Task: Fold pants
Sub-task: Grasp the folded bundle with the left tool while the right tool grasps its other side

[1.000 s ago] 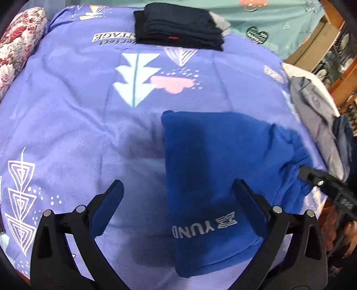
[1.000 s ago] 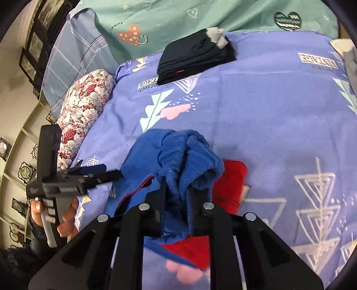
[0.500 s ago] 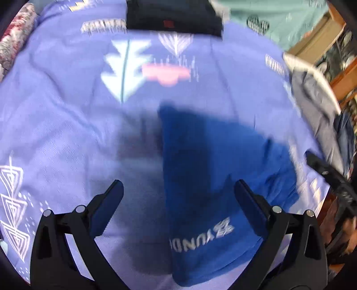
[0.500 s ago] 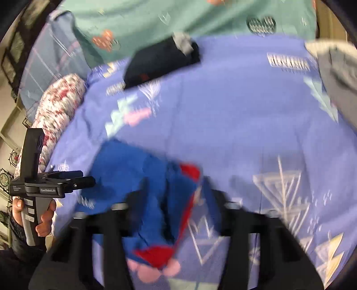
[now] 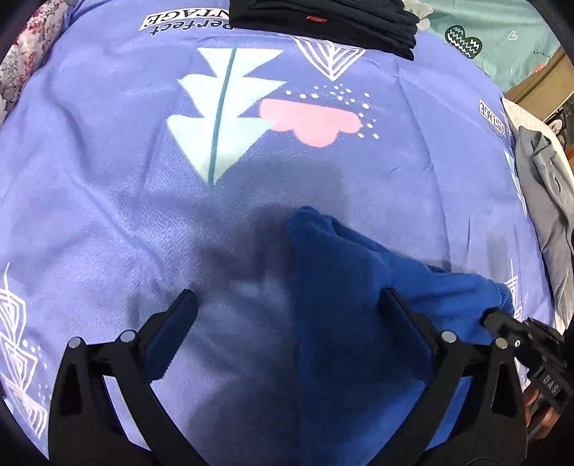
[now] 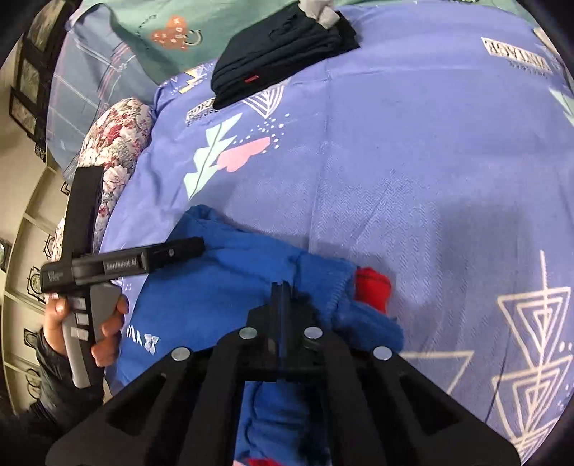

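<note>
We see the blue pants (image 5: 344, 286) lying folded on the purple printed bedspread (image 5: 107, 200), filling the 5 o'clock part of the left wrist view and the 7 o'clock part of the right wrist view (image 6: 222, 286). Our left gripper (image 5: 287, 315) hovers over them with its tongs spread wide: one blue-padded finger sits above bare bedspread at 7 o'clock, the other above the blue fabric at 5 o'clock, and neither grips anything. From the right wrist camera that same left gripper (image 6: 193, 247) shows at 9 o'clock, reaching over the left edge of the pants, with the left hand (image 6: 89, 322) wrapped around its grey handle. Our right gripper (image 6: 283, 286) has its tongs pressed together; we see blue cloth bunched right around and below the tips, but we cannot tell whether any fabric is pinched between them. A red patch (image 6: 371, 286) of the garment peeks out just beside the ribbed blue edge, toward 3 o'clock from the tips. White lettering (image 6: 141, 338) shows on the pants near 8 o'clock. A stack of dark folded clothes (image 5: 323, 21) rests at 12 o'clock on the bedspread, well apart from the pants, also seen at 12 o'clock in the right view (image 6: 280, 46). A floral pillow (image 6: 114, 143) lies at 10 o'clock there, and grey garments (image 5: 549, 200) lie at 3 o'clock in the left view.
</note>
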Demonstrator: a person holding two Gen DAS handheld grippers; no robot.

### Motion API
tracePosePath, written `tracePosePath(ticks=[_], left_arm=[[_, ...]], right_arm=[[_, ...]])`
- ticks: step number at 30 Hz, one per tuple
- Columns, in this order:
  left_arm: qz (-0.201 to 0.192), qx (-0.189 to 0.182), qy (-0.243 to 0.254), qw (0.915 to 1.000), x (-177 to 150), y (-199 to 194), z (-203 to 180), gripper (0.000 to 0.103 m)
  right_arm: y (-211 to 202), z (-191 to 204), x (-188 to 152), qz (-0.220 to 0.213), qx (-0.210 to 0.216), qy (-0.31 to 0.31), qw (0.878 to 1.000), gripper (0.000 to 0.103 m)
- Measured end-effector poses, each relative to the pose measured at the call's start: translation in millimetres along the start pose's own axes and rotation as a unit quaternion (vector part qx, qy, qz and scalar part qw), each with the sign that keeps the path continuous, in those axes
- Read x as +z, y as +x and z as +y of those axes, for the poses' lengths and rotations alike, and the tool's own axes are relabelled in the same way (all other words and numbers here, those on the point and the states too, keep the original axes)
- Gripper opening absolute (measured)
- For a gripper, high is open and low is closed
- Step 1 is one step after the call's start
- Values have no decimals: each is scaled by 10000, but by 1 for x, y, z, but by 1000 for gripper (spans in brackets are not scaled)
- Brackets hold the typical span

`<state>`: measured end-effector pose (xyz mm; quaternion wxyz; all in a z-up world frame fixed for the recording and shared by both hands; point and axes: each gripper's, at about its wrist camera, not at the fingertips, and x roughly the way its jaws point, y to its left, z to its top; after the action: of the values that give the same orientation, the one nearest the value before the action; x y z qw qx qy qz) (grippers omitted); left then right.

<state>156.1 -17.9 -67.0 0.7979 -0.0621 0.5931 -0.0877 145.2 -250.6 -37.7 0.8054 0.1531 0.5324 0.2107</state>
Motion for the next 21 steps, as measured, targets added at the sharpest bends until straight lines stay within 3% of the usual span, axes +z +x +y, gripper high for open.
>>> tracePosePath(ticks=[2,4,6,12,18,21], left_arm=[[-49,-127,-22,9999,-4,-14,3,101],[-79,-222,46,9997,-12,-29,6,101],[39,-372,43,9993,-24,-38,10,101],[417,-891,244,9948,-53,-38,9,101],[917,-1040,215,9901,-68,-15,4,100],[913,-1119,426,9886,-67,-13,-5,100]], right_arm=[[-15,4,-8,-68,74,29,9999,14],[-43,3,-18,-335,231,63,9991,54],[-62,1,-27,-488,190,50,9986,71],[-55,-35,-51,15,416,689,9968,72],[-28,-34,-59,363,930,1020,9898,72],[-21,-27,-57,334,842,966,9912,74]])
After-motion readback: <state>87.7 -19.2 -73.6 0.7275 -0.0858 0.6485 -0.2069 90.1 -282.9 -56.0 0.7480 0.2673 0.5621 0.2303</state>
